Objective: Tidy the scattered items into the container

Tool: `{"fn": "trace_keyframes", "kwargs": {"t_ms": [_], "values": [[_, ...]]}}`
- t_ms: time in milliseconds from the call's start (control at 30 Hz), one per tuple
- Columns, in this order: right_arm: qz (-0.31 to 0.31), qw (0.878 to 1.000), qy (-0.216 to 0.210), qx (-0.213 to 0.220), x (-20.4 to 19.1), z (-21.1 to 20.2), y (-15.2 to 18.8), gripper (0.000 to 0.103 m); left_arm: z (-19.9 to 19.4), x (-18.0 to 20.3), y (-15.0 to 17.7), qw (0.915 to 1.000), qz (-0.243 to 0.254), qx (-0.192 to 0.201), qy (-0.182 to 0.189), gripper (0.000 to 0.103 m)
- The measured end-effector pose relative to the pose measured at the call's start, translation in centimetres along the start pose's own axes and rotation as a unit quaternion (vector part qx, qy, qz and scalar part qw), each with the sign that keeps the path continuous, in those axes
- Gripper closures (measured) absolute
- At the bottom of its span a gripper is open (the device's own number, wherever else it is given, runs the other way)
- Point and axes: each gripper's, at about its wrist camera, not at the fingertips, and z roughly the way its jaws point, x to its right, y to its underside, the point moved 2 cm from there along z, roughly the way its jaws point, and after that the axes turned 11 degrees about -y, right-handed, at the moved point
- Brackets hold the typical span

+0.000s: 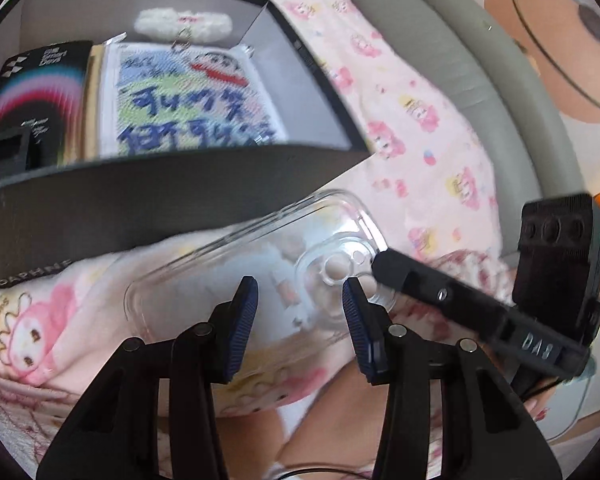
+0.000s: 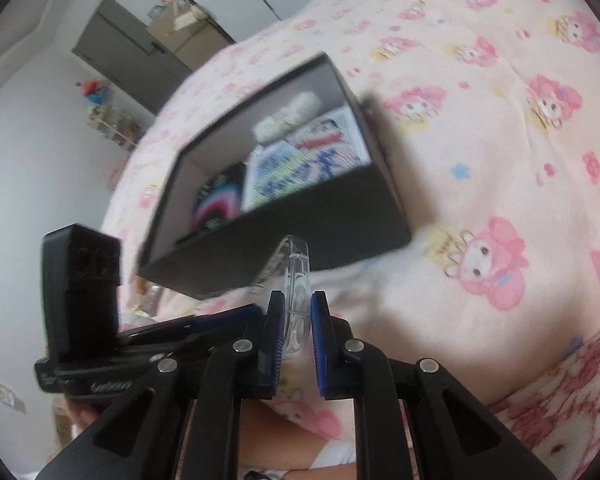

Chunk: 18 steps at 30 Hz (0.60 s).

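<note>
A clear phone case (image 1: 260, 276) hangs just above the pink blanket, in front of the black box (image 1: 172, 204). My right gripper (image 2: 298, 312) is shut on one end of the clear phone case (image 2: 296, 280), seen edge-on between the blue pads. In the left wrist view the right gripper (image 1: 380, 264) comes in from the right. My left gripper (image 1: 298, 292) stands open near the case's face, and its pads do not press it. The box (image 2: 308, 216) holds a fluffy white item (image 1: 184, 24), a colourful cartoon pouch (image 1: 188, 96) and a black rainbow packet (image 1: 32, 92).
A pink cartoon blanket (image 2: 480, 160) covers the bed around the box. A grey padded bed edge (image 1: 480, 80) runs along the right, with a round brown object (image 1: 552, 40) beyond it. A grey door (image 2: 132, 44) and wall shelves (image 2: 112, 120) stand far left.
</note>
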Motion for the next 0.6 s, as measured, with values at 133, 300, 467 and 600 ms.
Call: {"fn": "trace_keyframes", "kwargs": {"t_ms": [133,300,467,600], "values": [[-0.017,0.999,-0.008,0.026,-1.6,-1.6,-0.8,0.092,-1.3,1.9,-1.2,0.9996,0.006,0.022,0.019,0.060],[-0.047,0.998,-0.044,0.028,-4.4,-1.7,-1.8,0.092,-4.5,0.7,-1.4,0.9983,-0.022,0.050,0.019,0.061],[-0.075,0.993,-0.088,-0.023,-8.0,2.6,-0.3,0.092,-8.8,-4.4,0.1,0.9914,-0.093,0.082,-0.042,0.061],[-0.086,0.985,-0.133,-0.061,-10.4,6.1,1.1,0.086,-12.4,-8.5,1.9,0.9825,-0.147,0.110,-0.032,0.061]]}}
